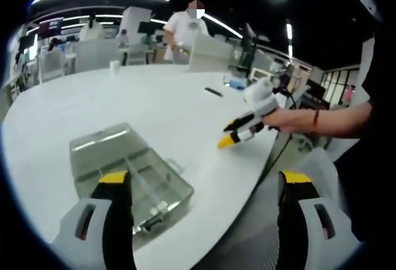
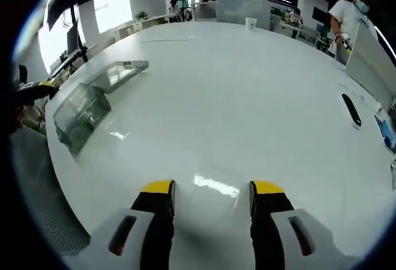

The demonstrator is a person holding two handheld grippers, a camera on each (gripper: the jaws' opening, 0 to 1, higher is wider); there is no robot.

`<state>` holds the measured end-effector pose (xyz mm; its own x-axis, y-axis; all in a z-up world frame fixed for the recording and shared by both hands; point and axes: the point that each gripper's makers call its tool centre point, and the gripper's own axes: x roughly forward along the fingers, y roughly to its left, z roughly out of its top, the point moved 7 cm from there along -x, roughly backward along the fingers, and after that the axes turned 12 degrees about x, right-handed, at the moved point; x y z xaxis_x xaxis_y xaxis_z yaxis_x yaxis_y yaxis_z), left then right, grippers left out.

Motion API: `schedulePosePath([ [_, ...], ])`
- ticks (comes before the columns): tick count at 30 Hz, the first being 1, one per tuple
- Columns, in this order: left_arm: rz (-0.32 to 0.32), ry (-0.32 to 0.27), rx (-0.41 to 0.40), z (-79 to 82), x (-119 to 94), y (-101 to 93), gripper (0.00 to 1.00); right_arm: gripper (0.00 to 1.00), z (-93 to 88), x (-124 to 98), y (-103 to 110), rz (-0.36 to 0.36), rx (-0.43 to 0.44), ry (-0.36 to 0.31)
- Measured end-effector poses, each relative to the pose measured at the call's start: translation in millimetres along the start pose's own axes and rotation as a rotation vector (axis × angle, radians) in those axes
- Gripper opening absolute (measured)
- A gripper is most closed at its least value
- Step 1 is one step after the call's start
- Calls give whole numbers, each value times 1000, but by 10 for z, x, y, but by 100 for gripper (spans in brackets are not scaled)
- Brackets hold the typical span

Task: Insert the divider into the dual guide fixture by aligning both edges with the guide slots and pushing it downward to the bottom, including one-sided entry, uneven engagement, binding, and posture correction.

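White and glossy, the big curved worktop (image 2: pixel 247 96) runs back toward an open office with strip lights, screens and people standing at the far desks. I have both tools clear of the job at the moment.

From the left gripper view, my left tool (image 1: pixel 207 186) hangs above the worktop's near edge with its jaws spread wide and nothing between them. Just ahead of its left jaw sits the clear fixture (image 1: pixel 127 174), a low see-through box near the edge. I can make out thin clear walls inside it, one running lengthwise, but the plastic is too transparent for me to say whether that is the divider seated, partly in, or only the guides. A flat clear panel (image 2: pixel 117 72) lies on the worktop just beyond the box in the right gripper view; it could be a lid or the divider, I cannot tell which.

My right tool (image 2: pixel 210 199) hovers over bare worktop, well apart from the fixture (image 2: pixel 80 112), jaws apart at a moderate gap and holding nothing. In the left gripper view, the right tool (image 1: pixel 238 132) appears low over the worktop.

My judgement: neither tool has a part in hand, so the insertion is either not begun or between attempts. Picking up, aligning both edges and pushing down remain.
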<state>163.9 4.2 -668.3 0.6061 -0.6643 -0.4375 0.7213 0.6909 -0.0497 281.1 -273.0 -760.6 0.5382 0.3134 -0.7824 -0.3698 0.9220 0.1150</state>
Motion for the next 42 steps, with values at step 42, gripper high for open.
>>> schedulePosePath([
  [42, -13, -6, -25, 2, 37, -18, 94, 29, 124, 63, 146, -5, -99, 302],
])
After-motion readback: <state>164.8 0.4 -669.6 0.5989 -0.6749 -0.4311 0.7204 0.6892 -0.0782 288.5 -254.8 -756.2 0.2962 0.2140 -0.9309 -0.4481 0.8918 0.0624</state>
